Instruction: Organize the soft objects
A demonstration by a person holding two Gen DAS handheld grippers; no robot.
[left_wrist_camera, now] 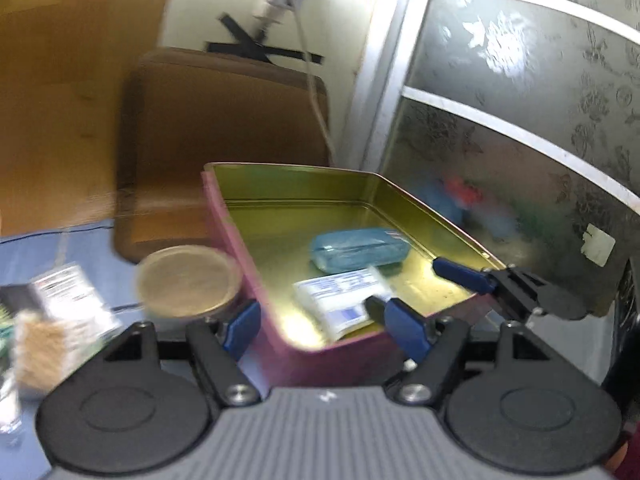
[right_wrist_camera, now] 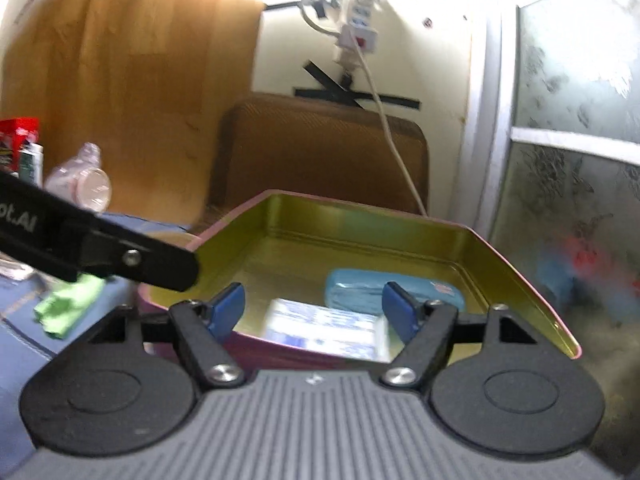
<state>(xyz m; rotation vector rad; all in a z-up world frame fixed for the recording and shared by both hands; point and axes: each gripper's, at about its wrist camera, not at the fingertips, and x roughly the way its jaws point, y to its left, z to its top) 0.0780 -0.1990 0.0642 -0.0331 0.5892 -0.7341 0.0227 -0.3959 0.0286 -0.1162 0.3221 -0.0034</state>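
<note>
Biggest thing in front of me is one open tin box (left_wrist_camera: 256, 264), pink on the outside, shiny gold-green inside, sitting on the blue-covered table (left_wrist_camera: 80, 240) right next to a frosted glass door (left_wrist_camera: 520, 100). Behind it there's one brown padded chair back (left_wrist_camera: 224, 128).

Inside the tin I count two soft packs. One is a teal-blue tissue pack (left_wrist_camera: 358, 249), plump, glossy wrapper, lying flat toward the far right of the tin floor. The other is a white pack with blue print (left_wrist_camera: 340, 300), lying flat at the near edge, just beside the teal one. It's blurry in the right wrist view, so I can't read the print.

Two hand-held grippers here. My left hand-held gripper (left_wrist_camera: 320, 328) has its blue pads spread apart, straddling the tin's near corner, nothing pinched. My right hand-held gripper (right_wrist_camera: 312, 312) is also released, jaws wide, hovering over the tin's near wall with the white pack showing in the gap but not squeezed.

Outside the tin on the left: one round lid-topped jar (left_wrist_camera: 188, 280) touching the tin's wall, one white labelled box (left_wrist_camera: 68, 292), one tan fuzzy thing (left_wrist_camera: 40, 352), one green cloth (right_wrist_camera: 68, 304) and one clear plastic bottle (right_wrist_camera: 84, 180) lying on its side.
</note>
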